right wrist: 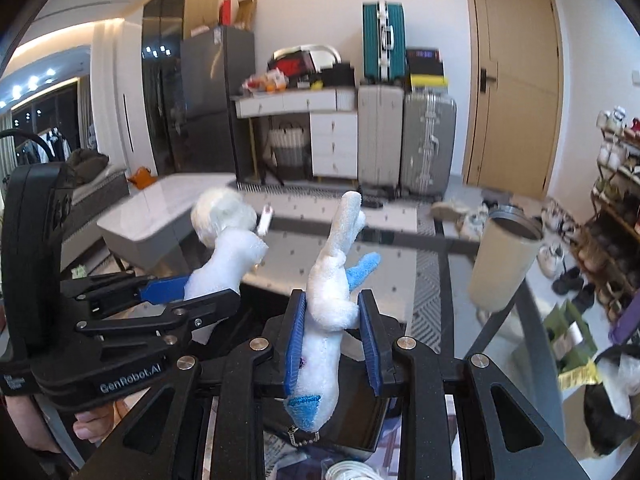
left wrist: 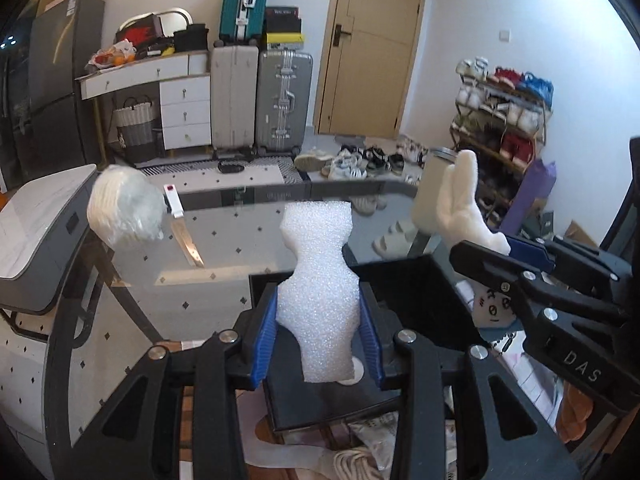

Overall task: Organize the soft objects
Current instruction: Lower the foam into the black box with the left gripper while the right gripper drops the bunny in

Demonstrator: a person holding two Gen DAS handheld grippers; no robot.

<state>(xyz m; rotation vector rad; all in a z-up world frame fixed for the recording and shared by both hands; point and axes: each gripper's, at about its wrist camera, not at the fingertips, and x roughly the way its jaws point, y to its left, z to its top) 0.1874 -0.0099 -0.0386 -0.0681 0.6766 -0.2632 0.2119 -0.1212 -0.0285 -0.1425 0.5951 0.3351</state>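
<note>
Left gripper [left wrist: 318, 344]: jaws squeeze foam [left wrist: 318, 280], held up over black box [left wrist: 400, 292]. Right gripper [right wrist: 332, 344]: jaws squeeze plush toy [right wrist: 330, 300], just beside at 3 o'clock. Farther: cup [right wrist: 504, 260] at 1 o'clock, white bundle [left wrist: 126, 208] at 10 o'clock on glass worktop [left wrist: 240, 248].

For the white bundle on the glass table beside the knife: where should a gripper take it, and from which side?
Grip the white bundle across its rounded middle, coming from the side away from the knife. It is a squashy lump with no handle, and the blade lies close along one edge.
</note>
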